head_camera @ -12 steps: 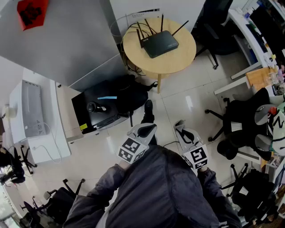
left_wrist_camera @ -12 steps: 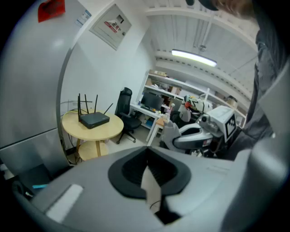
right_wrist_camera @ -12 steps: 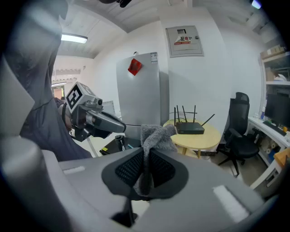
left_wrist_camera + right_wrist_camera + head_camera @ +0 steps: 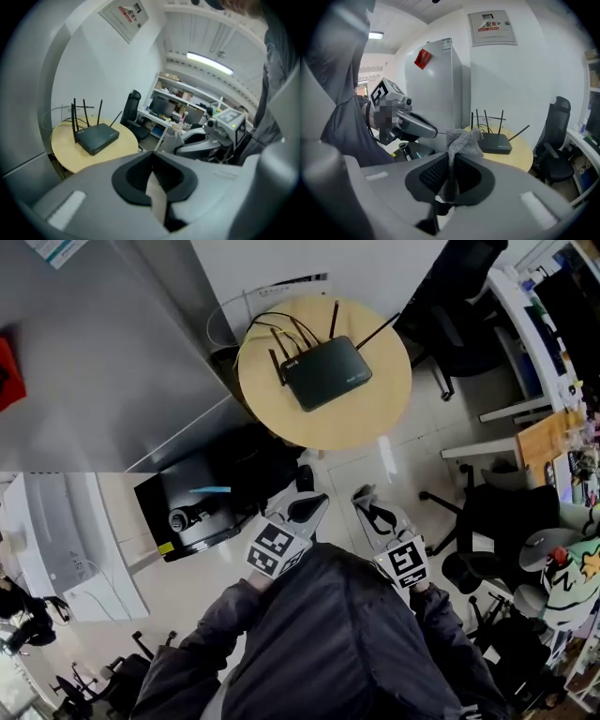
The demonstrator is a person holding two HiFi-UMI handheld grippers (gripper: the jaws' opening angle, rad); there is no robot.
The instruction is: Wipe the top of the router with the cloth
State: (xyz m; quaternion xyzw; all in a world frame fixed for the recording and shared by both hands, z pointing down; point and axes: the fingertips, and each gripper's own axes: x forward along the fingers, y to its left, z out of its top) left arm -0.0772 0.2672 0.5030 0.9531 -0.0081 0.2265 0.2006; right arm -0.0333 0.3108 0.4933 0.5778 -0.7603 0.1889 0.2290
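The black router (image 4: 326, 372) with several antennas lies on a round wooden table (image 4: 375, 409), also seen as the router (image 4: 97, 137) and the router (image 4: 496, 143) in the two gripper views. Both grippers are held low in front of the person's body, well short of the table. My right gripper (image 4: 370, 507) is shut on a grey cloth (image 4: 461, 140) that sticks up from its jaws. My left gripper (image 4: 300, 510) has its jaws closed together with nothing between them (image 4: 152, 164).
A black box (image 4: 197, 507) and a dark bag (image 4: 272, 460) sit on the tiled floor left of the table. A tall grey cabinet (image 4: 94, 362) stands at the left. Black office chairs (image 4: 487, 521) and a desk (image 4: 525, 315) are at the right. Cables (image 4: 281, 329) trail behind the router.
The person has moved forward with both grippers: the table and router now lie lower in the head view, closer to the grippers. The grippers' hold is unchanged.
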